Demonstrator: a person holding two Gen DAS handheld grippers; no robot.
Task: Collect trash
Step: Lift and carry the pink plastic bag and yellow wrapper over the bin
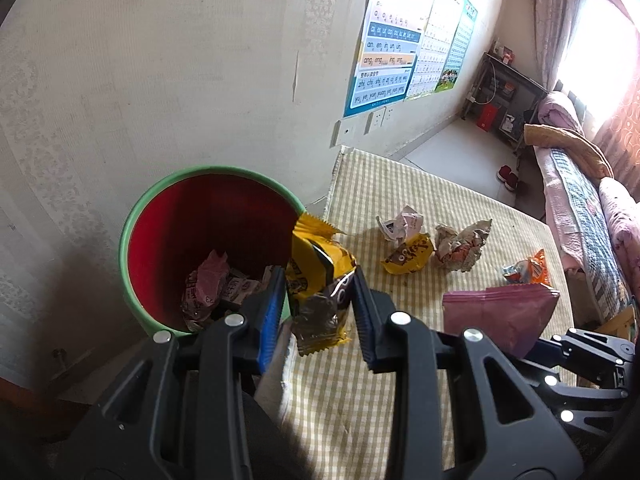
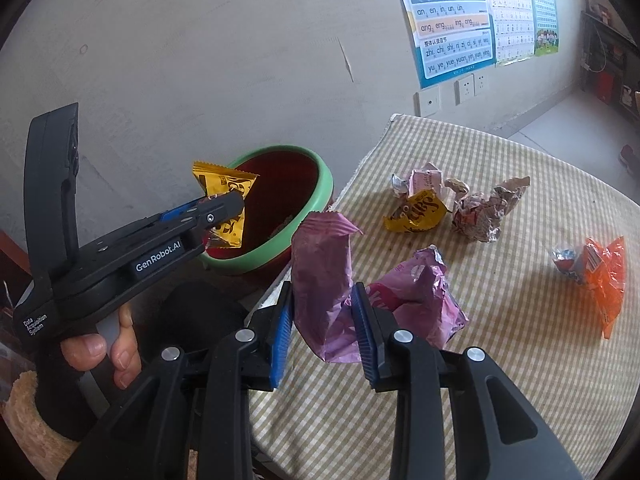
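My left gripper (image 1: 318,280) is shut on a yellow snack wrapper (image 1: 316,276) and holds it at the near right rim of the red bin with a green rim (image 1: 132,220); the bin holds several crumpled wrappers. In the right wrist view that gripper (image 2: 230,210) holds the yellow wrapper (image 2: 224,188) over the bin (image 2: 320,196). My right gripper (image 2: 320,300) is shut on a purple bag (image 2: 320,280), held above the checked tabletop (image 2: 480,340) near its left edge. That bag also shows in the left wrist view (image 1: 496,320).
On the table lie a second purple bag (image 2: 420,292), a small yellow wrapper (image 2: 416,216), a pink crumpled paper (image 2: 424,180), a brown crumpled paper (image 2: 484,212) and an orange wrapper (image 2: 596,272). A wall with posters is behind; a bed (image 1: 580,208) stands at the right.
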